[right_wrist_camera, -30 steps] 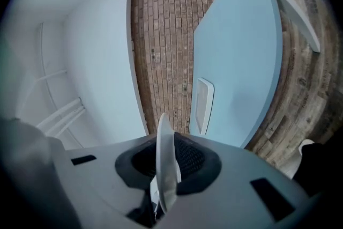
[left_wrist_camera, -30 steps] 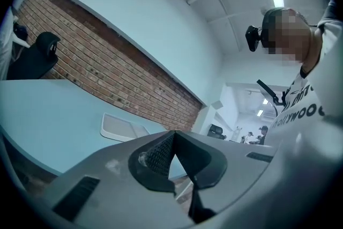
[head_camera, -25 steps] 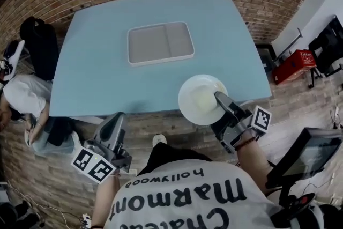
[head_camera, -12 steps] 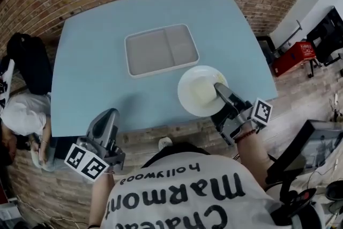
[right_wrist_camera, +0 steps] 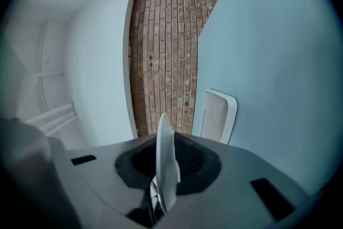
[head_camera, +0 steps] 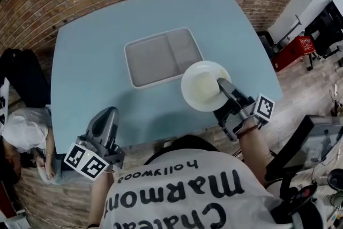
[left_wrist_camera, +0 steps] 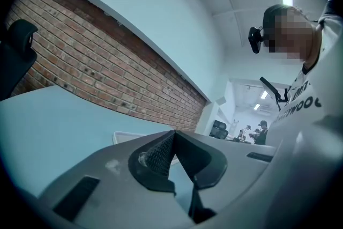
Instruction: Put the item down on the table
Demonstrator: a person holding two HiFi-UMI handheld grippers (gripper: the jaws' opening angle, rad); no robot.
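Head view: a person in a printed white shirt stands at the near edge of a pale blue table (head_camera: 86, 56), a gripper in each hand.
Item: a white plate (head_camera: 201, 86), right of centre in the frame, held over the table's near right part, its rim at the lower right corner of a grey tray (head_camera: 161, 56).
Right gripper (head_camera: 222, 86): jaws clamped on the plate's near rim; its own view shows the plate edge-on between the pads.
Left gripper (head_camera: 107, 112): lower left of the frame, over the table's near edge, with the jaws closed tip to tip and nothing between them.
Step in hand: bringing the plate in over the table, judged not yet set down.
Next move: likely to lower it level onto bare tabletop clear of the tray, then part the jaws.
Hard to make out: the gap between plate and table — from above it does not show — and whether the rim overlaps the tray's corner.
Cut off: another person at the frame's lower left edge, only partly in view.
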